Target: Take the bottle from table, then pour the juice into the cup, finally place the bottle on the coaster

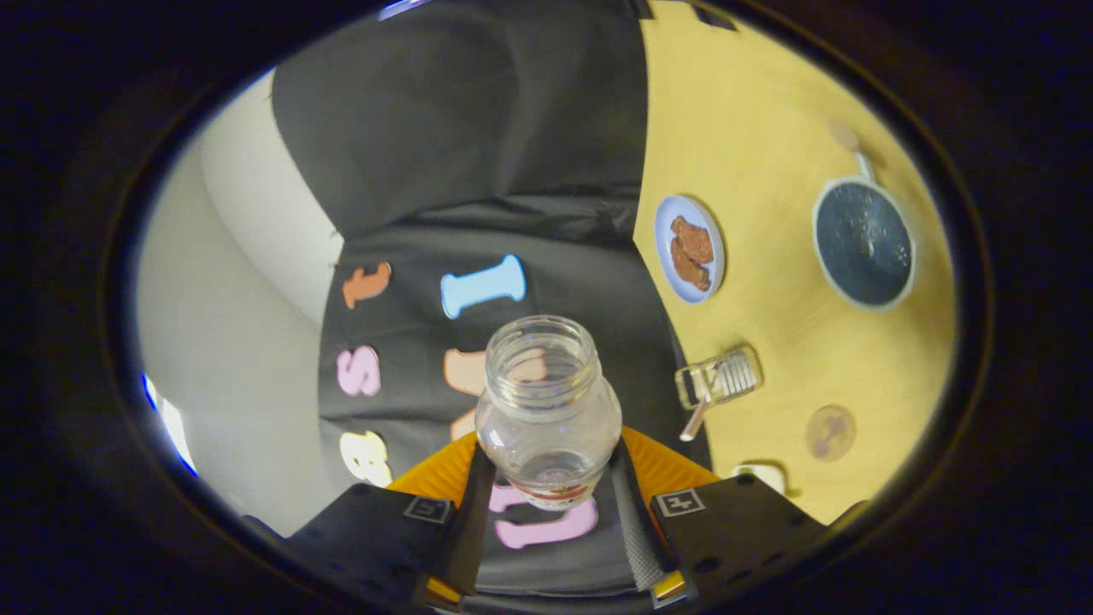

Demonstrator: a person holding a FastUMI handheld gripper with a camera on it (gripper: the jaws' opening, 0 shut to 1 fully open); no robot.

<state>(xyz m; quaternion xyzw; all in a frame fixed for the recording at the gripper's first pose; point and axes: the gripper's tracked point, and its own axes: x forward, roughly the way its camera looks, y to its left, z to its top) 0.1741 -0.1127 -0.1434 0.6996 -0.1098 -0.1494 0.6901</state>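
Bottle (548, 410) and gripper (551, 478) are what we read first: the clear, uncapped bottle sits between our two fingers, its open neck pointing forward along them and its body pinched from either side, so we judge the fingers pressed together on it, one on each flank, not spread. The whole scene is rolled: the yellow table (768, 111) stands to the right of the fingers with its surface turned on edge, which tells us we hold the bottle tipped over, its long axis lying roughly level instead of upright. Very little liquid shows inside it, just a thin trace near the base, so we judge the pour is largely done or at its end. The glass cup (719, 377) lies to the right of the bottle's mouth, just beyond the table's edge and near the fingers, with what looks like a straw or stick by it. The round coaster (830, 432) sits a little farther right of the cup, near it but apart. Beyond these we see a small plate (690, 248) with brown food and a dark bowl (864, 242). The coming move turns on rolling the bottle upright and carrying it rightward past the cup to the coaster.
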